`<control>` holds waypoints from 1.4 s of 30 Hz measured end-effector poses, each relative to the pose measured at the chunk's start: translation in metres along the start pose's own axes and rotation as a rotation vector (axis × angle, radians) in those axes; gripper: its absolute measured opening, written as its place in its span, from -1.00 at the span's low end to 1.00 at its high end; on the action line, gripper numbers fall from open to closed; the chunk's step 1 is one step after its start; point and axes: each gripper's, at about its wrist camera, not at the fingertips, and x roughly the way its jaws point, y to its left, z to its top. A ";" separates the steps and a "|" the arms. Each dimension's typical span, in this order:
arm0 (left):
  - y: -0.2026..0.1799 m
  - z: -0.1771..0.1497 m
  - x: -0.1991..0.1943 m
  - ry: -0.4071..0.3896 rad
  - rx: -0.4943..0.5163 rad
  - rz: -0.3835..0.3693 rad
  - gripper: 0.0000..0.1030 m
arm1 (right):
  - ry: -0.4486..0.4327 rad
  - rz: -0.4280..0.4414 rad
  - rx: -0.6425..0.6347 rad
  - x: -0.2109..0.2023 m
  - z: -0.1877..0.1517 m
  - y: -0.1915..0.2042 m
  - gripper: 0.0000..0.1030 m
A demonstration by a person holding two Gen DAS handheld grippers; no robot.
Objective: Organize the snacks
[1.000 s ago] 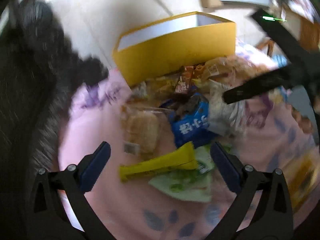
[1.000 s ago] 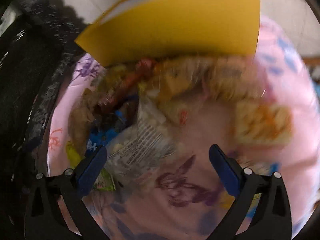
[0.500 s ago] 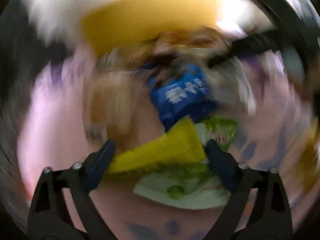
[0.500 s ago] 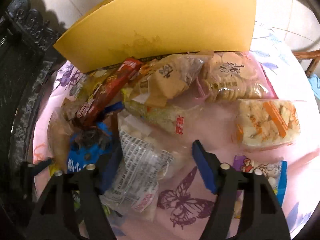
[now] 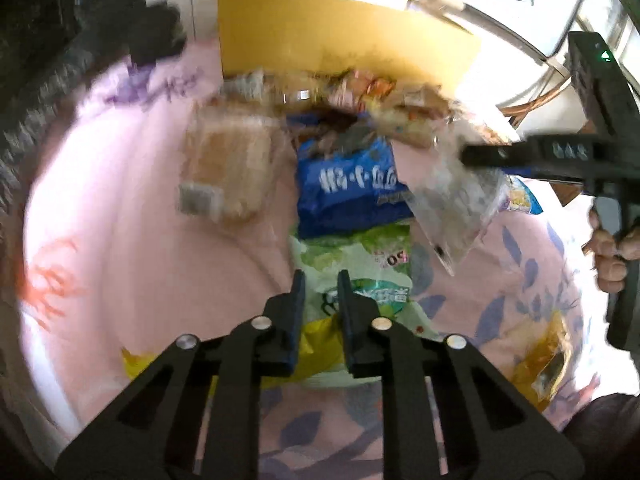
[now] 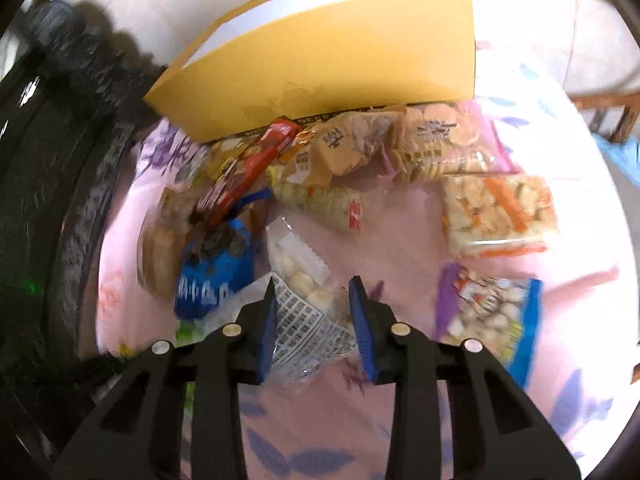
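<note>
Left wrist view blurred: jaws closing on yellow packet (image 5: 316, 344), right's closing on clear bag (image 6: 308, 320)

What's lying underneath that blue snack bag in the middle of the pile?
The blue bag overlaps the top edge of a green-and-white packet on the pink cloth. Whatever else lies under the blue bag is covered; dark wrappers sit on its far end.

worktop (image 6: 420, 264): pink floral cloth over it
upper frame: yellow box (image 6: 320, 68)
centre, left: snack packets (image 6: 348, 152) piled
right: orange-striped cracker pack (image 6: 500, 212)
</note>
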 end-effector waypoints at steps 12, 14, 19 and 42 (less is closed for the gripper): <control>-0.002 0.029 -0.071 -0.156 -0.019 0.059 -0.85 | -0.162 -0.003 -0.015 -0.114 -0.031 -0.014 -0.34; -0.007 0.028 -0.077 -0.159 -0.020 0.075 -0.85 | -0.216 -0.009 0.000 -0.132 -0.033 -0.015 -0.34; -0.009 0.027 -0.090 -0.171 -0.011 0.076 -0.85 | -0.263 0.001 0.040 -0.148 -0.034 -0.021 -0.34; 0.013 -0.015 0.008 0.229 0.192 0.142 -0.60 | -0.222 0.037 0.058 -0.125 -0.021 -0.017 -0.34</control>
